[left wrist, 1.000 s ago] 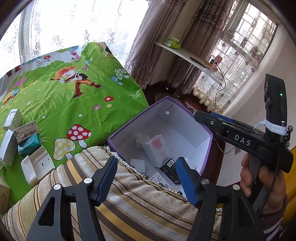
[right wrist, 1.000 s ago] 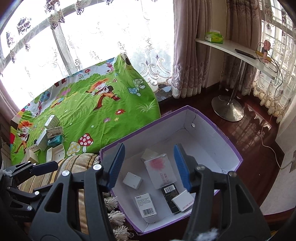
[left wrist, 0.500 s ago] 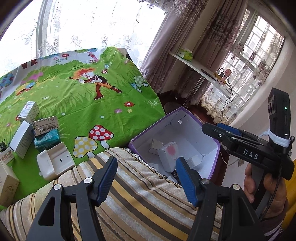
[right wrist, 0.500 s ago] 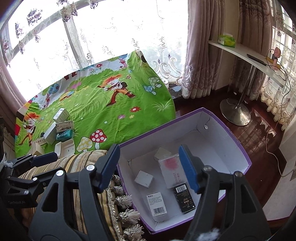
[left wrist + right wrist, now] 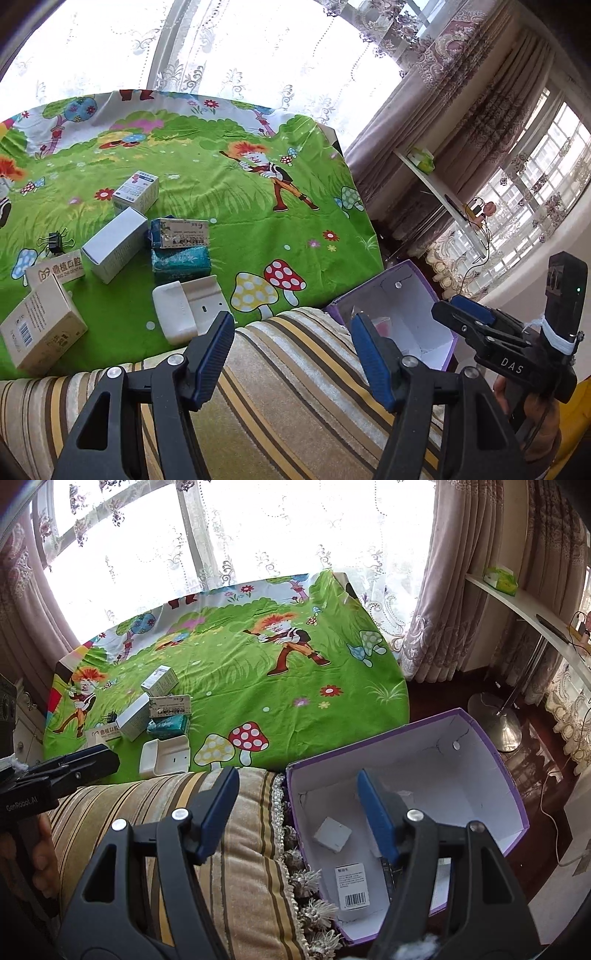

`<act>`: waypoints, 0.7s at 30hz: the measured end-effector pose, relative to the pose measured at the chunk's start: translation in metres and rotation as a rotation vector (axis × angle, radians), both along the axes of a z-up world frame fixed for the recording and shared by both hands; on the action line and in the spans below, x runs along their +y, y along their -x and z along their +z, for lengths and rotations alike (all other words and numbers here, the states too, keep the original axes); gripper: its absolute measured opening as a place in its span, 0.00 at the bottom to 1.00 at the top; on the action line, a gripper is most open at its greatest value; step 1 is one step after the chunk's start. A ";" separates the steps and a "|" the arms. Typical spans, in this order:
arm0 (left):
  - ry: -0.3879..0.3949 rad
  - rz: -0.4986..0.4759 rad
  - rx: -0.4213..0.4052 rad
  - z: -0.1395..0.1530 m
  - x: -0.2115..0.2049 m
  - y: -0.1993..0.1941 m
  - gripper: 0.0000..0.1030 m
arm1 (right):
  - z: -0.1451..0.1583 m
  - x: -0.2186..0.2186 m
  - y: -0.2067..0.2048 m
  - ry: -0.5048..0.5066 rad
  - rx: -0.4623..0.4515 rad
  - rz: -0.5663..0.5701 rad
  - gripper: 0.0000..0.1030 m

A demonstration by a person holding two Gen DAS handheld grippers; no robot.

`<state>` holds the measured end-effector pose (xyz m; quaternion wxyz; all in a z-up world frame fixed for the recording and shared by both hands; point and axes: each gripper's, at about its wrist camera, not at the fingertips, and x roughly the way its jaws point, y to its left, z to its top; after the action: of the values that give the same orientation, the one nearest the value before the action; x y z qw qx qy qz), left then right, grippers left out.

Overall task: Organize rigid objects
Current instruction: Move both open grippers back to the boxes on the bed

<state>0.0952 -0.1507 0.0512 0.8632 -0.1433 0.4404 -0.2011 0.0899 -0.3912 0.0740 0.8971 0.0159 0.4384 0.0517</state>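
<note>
Left tongs [image 5: 291, 354]: open, empty, swung away from the purple cardboard box [image 5: 424, 291] toward the small cartons [image 5: 114, 249] at left of frame on the green cartoon-print desk [image 5: 258, 229].
Right tongs [image 5: 297, 812]: open, empty, over the box edge.
Status: a drop-off looks finished; next pick likely the white plastic case [image 5: 188, 308].

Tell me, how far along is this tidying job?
Partly done. A few small cartons already lie inside the purple-rimmed cardboard box, such as a barcoded white carton. Nothing is in hand: the left hand-held gripper and the right hand-held gripper are both open and hold nothing. Left to do: several cartons remain on the green cartoon cloth, including a white plastic case and a teal packet.
</note>
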 end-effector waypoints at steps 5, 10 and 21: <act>0.049 0.072 0.021 -0.002 0.037 -0.005 0.65 | -0.002 0.025 -0.005 0.008 0.012 0.056 0.68; 0.071 0.143 0.039 -0.006 0.073 -0.006 0.65 | -0.007 0.051 -0.007 0.016 0.028 0.121 0.68; 0.115 0.266 0.100 -0.018 0.139 -0.013 0.65 | -0.016 0.104 -0.014 0.042 0.060 0.250 0.70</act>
<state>0.1084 -0.0118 0.0335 0.8495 -0.2595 0.4478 -0.1027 0.1039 -0.2868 0.0575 0.8703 -0.0562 0.4646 0.1534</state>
